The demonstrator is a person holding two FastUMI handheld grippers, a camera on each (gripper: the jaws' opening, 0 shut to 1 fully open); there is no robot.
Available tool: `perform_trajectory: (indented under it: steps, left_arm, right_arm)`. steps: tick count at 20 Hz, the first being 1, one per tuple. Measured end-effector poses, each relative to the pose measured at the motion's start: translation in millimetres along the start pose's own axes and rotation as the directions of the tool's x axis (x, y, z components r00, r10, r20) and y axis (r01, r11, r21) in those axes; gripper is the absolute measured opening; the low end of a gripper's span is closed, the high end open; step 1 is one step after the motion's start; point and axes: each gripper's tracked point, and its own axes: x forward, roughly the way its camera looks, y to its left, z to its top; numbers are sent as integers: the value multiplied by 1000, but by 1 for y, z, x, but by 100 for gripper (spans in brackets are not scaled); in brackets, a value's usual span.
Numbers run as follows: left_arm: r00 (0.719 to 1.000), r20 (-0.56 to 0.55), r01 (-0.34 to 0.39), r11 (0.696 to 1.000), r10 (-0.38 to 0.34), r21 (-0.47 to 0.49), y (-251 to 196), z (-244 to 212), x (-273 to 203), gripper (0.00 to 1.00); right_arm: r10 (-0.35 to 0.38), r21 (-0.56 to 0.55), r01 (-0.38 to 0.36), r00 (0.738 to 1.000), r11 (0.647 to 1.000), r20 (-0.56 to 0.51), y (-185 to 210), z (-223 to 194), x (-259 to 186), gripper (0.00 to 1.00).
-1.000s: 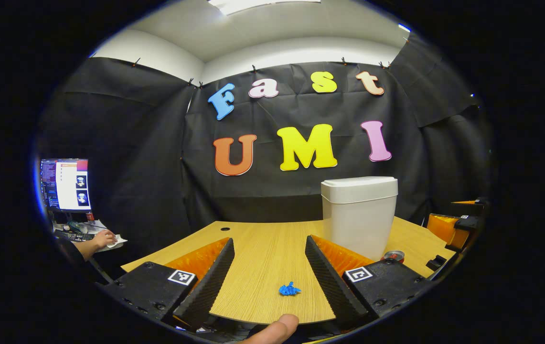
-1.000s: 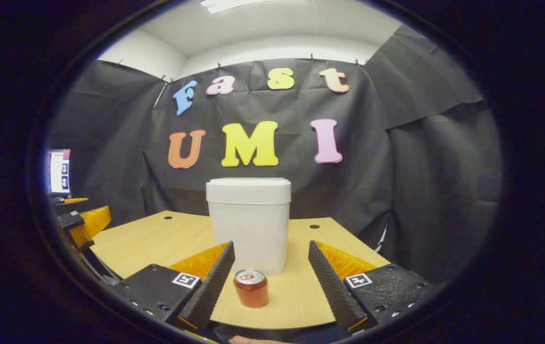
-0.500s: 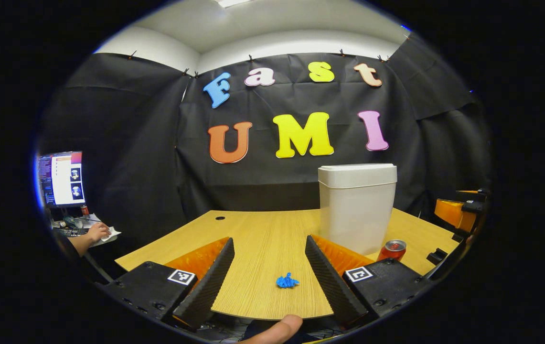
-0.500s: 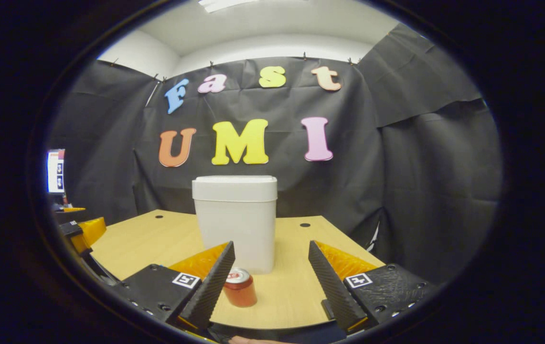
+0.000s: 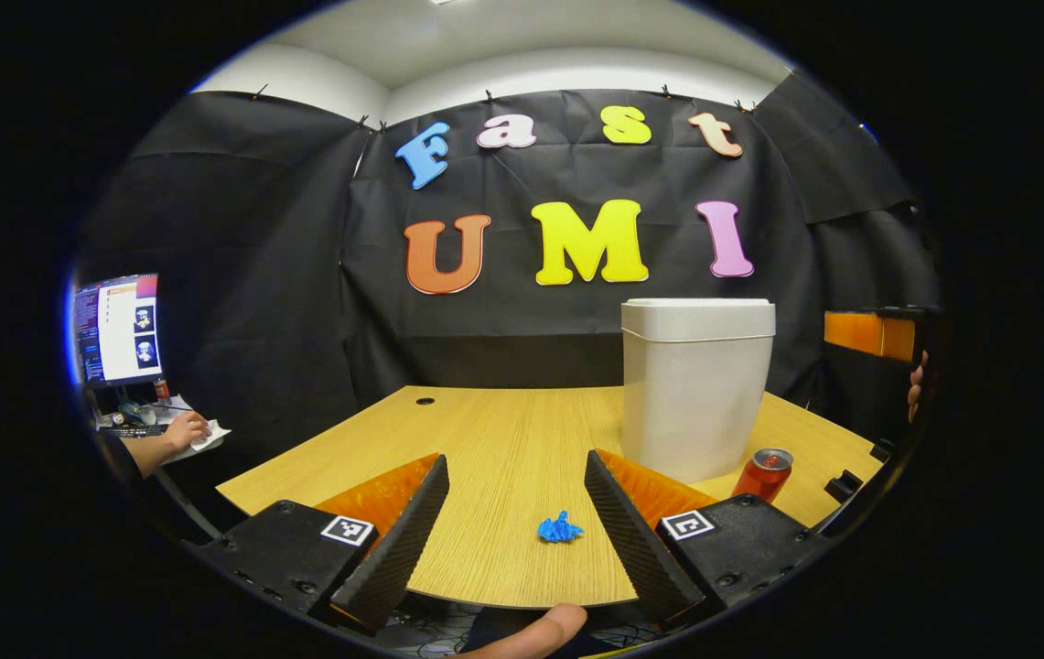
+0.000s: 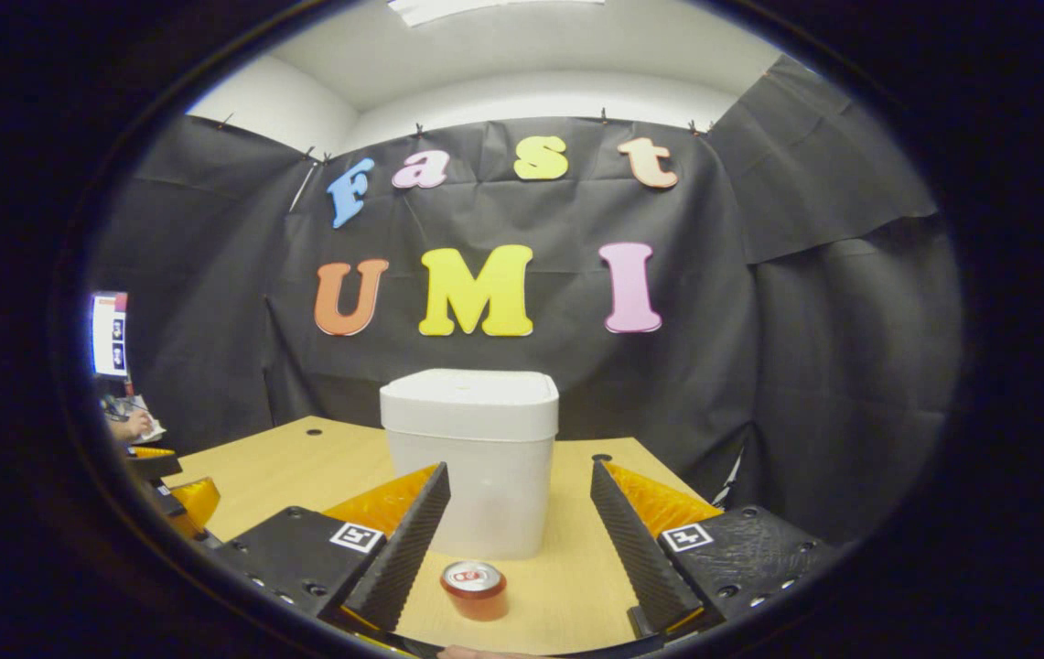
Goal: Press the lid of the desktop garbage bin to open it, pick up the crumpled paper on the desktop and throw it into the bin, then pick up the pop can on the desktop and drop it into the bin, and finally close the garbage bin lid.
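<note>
Left gripper view: left gripper (image 5: 514, 513) spread wide, holding nothing — blue crumpled paper (image 5: 560, 528) lies on the desktop (image 5: 485, 439) between its fingers, the lidded bin (image 5: 695, 384) and pop can (image 5: 764, 473) stand to the right. Right gripper view: right gripper (image 6: 520, 526) likewise wide apart and empty — the can upright between its fingers, just before the bin, lid (image 6: 471, 400) down.

A white garbage bin (image 6: 468, 462) stands upright on the wooden bench (image 5: 503, 439), its flat lid (image 6: 469, 396) shut. In the right gripper view a red pop can (image 6: 475, 589) stands upright just in front of the bin, apart from it, silver top showing. In the left gripper view a small blue crumpled paper (image 5: 560, 528) lies on the bench to the left of the bin, toward the near edge.
</note>
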Motion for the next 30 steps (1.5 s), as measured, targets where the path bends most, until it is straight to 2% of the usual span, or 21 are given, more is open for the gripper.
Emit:
perform_trajectory:
  steps: [6, 9, 12, 18, 19, 20, 21, 22, 24, 25, 27, 30]
  left_arm:
    - [1000, -11, -12, 1000, 12, 7, 11, -7, 5, 98]
    - [1000, -13, -15, 1000, 15, -9, 15, -9, 5, 98]
    - [1000, -31, -7, 1000, 6, -15, 13, -18, 8, 98]
    - [1000, -23, 5, 1000, -5, -7, 8, -24, 15, 98]
    - [1000, -11, -2, 1000, 2, -13, 9, -22, 19, 94]
    - [1000, -1, -7, 1000, 7, -19, 10, -21, 21, 98]
    - [1000, 9, -7, 1000, 8, -26, 9, -20, 24, 98]
    - [1000, 14, -4, 1000, 4, -28, 7, -19, 29, 98]
    - [1000, 26, 1, 1000, -1, -17, 5, -16, 31, 98]
    - [999, 37, 4, 1000, -4, -3, 4, -12, 35, 98]
    - [999, 54, -6, 1000, 6, 18, 4, -6, 46, 98]
    - [998, 55, 6, 1000, -6, -1, -3, -8, 58, 98]
  right_arm:
    - [49, -11, -50, 999, 999, -11, 22, 33, 38, 95]
    - [115, 4, -115, 993, 993, 3, 38, 58, 53, 94]
    - [111, 28, -112, 993, 993, 35, 35, 80, 73, 95]
    - [129, 40, -128, 992, 991, -12, 49, 83, 130, 93]
    - [124, 42, -123, 992, 991, -19, 49, 81, 139, 89]
    - [117, 42, -116, 993, 992, -32, 47, 76, 148, 86]
    - [100, 41, -98, 994, 994, -47, 43, 73, 155, 75]
    - [90, 38, -88, 994, 995, -61, 39, 69, 161, 72]
    - [97, 33, -95, 992, 995, -77, 39, 65, 169, 42]
    - [107, 51, -103, 990, 993, -91, 40, 63, 170, 18]
    - [113, 63, -106, 986, 992, -122, 39, 57, 171, 2]
    - [180, 83, -168, 972, 982, -151, 55, 51, 168, 1]
